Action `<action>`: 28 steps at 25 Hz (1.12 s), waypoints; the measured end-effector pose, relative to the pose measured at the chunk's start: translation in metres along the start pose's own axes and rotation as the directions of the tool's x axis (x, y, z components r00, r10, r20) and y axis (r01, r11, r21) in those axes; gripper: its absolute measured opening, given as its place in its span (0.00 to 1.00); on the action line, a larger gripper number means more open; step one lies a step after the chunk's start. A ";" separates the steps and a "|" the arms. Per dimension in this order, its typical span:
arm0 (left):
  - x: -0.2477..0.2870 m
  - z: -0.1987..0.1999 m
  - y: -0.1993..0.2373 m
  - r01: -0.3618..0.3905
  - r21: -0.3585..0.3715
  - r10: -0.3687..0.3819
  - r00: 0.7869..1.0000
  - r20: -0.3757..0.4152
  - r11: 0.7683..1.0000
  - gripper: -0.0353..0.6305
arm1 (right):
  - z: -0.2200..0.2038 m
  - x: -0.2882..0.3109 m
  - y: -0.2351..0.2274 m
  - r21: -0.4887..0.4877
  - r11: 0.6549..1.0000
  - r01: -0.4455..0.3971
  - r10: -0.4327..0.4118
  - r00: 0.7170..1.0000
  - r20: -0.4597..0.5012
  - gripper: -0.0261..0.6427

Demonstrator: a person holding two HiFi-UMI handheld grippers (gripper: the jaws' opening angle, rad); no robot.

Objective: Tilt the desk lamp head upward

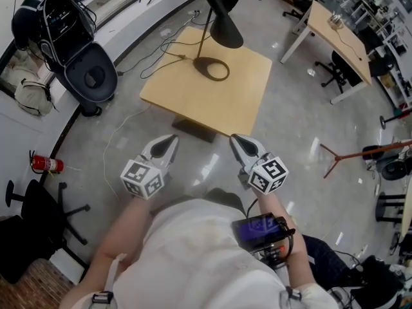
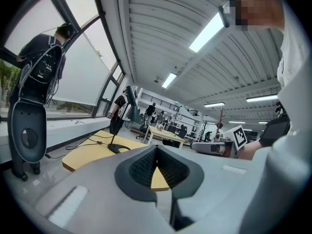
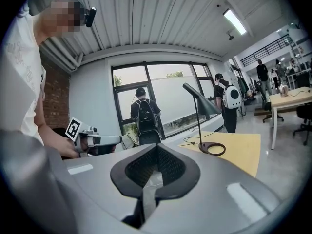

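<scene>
Only one desk lamp (image 1: pixel 217 26), one table (image 1: pixel 187 102); left gripper (image 1: pixel 172 138) and right gripper (image 1: pixel 234 138), both clenched empty, hang over open floor (image 1: pixel 96 143) near its edge.

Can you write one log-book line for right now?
left gripper: shut, empty | right gripper: shut, empty | desk lamp: on table, untouched, head angled down

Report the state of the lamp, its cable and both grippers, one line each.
desk lamp head: angled downward, untouched.
lamp base: flat on the table.
cable: trailing off the table's edge.
left gripper: shut, empty, short of the table.
right gripper: shut, empty, short of the table.
</scene>
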State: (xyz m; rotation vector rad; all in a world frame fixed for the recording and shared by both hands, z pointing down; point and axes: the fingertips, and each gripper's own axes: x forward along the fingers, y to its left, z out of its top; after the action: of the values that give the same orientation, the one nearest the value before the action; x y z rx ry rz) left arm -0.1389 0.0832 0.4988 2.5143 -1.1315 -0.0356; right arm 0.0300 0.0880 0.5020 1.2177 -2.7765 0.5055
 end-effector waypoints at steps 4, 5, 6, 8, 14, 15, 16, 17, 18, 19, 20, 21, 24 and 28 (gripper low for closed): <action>0.000 0.001 0.011 -0.027 -0.001 0.027 1.000 0.002 1.000 0.05 | -0.002 0.019 -0.003 0.002 1.000 -0.030 0.030 0.999 -0.011 0.06; 0.000 0.001 0.015 -0.034 -0.002 0.034 0.999 0.002 0.999 0.05 | -0.002 0.025 -0.005 0.002 0.999 -0.037 0.037 0.999 -0.014 0.06; 0.000 0.002 0.019 -0.042 -0.003 0.042 0.999 0.002 0.999 0.05 | -0.003 0.031 -0.006 0.003 0.999 -0.044 0.044 0.999 -0.015 0.06; 0.000 0.004 0.030 -0.062 -0.007 0.062 0.998 0.002 0.998 0.05 | -0.004 0.044 -0.009 0.003 0.998 -0.059 0.059 0.998 -0.014 0.06; 0.037 0.014 0.053 -0.093 0.015 0.093 0.996 -0.004 0.996 0.05 | 0.010 0.074 -0.048 0.004 0.996 -0.088 0.088 0.996 -0.007 0.06; 0.048 0.019 0.054 -0.090 0.020 0.090 0.996 -0.008 0.996 0.05 | 0.016 0.078 -0.058 0.006 0.996 -0.088 0.088 0.996 -0.002 0.06; 0.060 0.024 0.055 -0.086 0.025 0.086 0.996 -0.012 0.996 0.05 | 0.022 0.082 -0.068 0.008 0.996 -0.087 0.087 0.996 0.003 0.06; 0.072 0.029 0.057 -0.083 0.029 0.083 0.996 -0.015 0.996 0.05 | 0.028 0.087 -0.078 0.011 0.996 -0.086 0.086 0.996 0.007 0.06; 0.084 0.033 0.059 -0.081 0.030 0.081 0.997 -0.019 0.996 0.05 | 0.033 0.091 -0.089 0.013 0.996 -0.086 0.086 0.996 0.010 0.06; 0.097 0.037 0.061 -0.079 0.030 0.080 0.997 -0.022 0.996 0.05 | 0.037 0.095 -0.100 0.016 0.996 -0.085 0.085 0.996 0.012 0.06; 0.110 0.040 0.063 -0.078 0.032 0.079 0.997 -0.026 0.996 0.05 | 0.041 0.098 -0.112 0.020 0.996 -0.083 0.083 0.996 0.014 0.06; 0.123 0.044 0.063 -0.076 0.036 0.077 0.997 -0.031 0.996 0.05 | 0.046 0.100 -0.125 0.025 0.996 -0.082 0.082 0.997 0.017 0.06; 0.150 0.054 0.064 -0.076 0.053 0.078 0.996 -0.042 0.996 0.05 | 0.056 0.105 -0.150 0.037 0.996 -0.082 0.081 0.996 0.029 0.06; 0.159 0.062 0.073 -0.081 0.068 0.084 0.996 -0.041 0.994 0.05 | 0.060 0.116 -0.161 0.042 0.996 -0.081 0.079 0.996 0.046 0.06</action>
State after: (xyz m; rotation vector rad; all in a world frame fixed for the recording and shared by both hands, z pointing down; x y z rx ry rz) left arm -0.0946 -0.0965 0.4878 2.5102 -1.2369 0.0795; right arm 0.0717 -0.1155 0.5109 1.1432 -2.8755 0.5547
